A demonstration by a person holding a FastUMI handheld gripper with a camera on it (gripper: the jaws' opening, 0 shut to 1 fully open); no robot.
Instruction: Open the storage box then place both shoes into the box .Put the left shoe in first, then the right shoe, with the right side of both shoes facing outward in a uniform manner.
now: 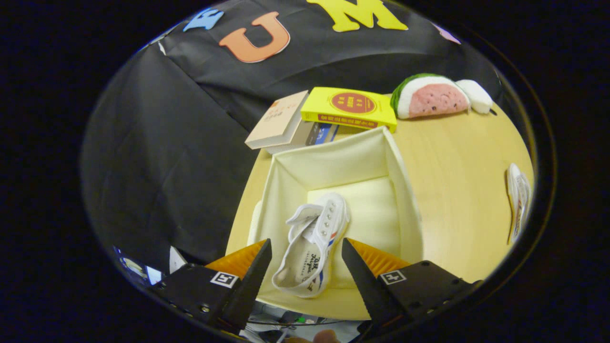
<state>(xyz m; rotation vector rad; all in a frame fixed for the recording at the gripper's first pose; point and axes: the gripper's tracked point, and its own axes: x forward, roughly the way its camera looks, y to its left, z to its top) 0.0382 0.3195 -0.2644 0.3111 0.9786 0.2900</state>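
The gripper (pixel 306 259) is spread wide, gripping nothing; a white shoe (pixel 312 243) lies in the open box (pixel 405 190) on the table (pixel 457 190), between the fingers, touching neither; the second shoe (pixel 518 200) lies well apart on the table, squeezed by distortion, details unclear.

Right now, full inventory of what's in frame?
storage box: 1, cream, open, on the table just ahead of the fingers
shoe in box: 1, white, lying on its side, between the fingers
second shoe: 1, white, on the table beside the box
books: a small pile, beige and yellow ones on top, beyond the box
watermelon plush: 1, pink, white, green, beside the books
table: 1, light wood
gripper: 1, fingers open, either side of the boxed shoe, not touching
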